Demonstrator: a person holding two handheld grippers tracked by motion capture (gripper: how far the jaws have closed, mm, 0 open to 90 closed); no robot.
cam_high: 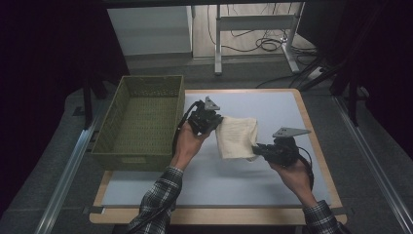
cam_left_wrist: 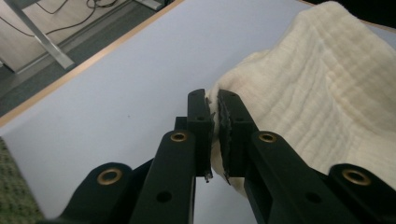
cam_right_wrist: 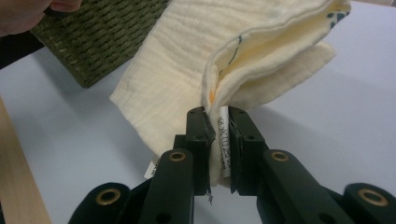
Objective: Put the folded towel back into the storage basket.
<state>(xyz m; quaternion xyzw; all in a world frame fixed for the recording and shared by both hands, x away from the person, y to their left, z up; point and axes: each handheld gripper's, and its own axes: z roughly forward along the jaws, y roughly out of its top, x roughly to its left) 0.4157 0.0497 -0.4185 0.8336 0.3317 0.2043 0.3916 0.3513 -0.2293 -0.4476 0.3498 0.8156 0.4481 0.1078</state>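
we hold the folded cream cloth (cam_high: 237, 137) in the air over the table (cam_high: 272, 105), just right of the green woven basket (cam_high: 139, 122). the left gripper (cam_high: 214, 123) is clamped on the cloth's upper left edge, the right gripper (cam_high: 256, 148) on its lower right corner, pinching the layers and a care label (cam_right_wrist: 224, 135) together. to do this well, we judge both grips should stay firm and the hands travel together, so the fold stays flat and nothing slips on the way to the basket, which looks like the likely goal. the cloth's underside is hidden, how many layers each gripper catches is hard to tell, and the label's print is unreadable. the basket's near wall hides part of its floor.
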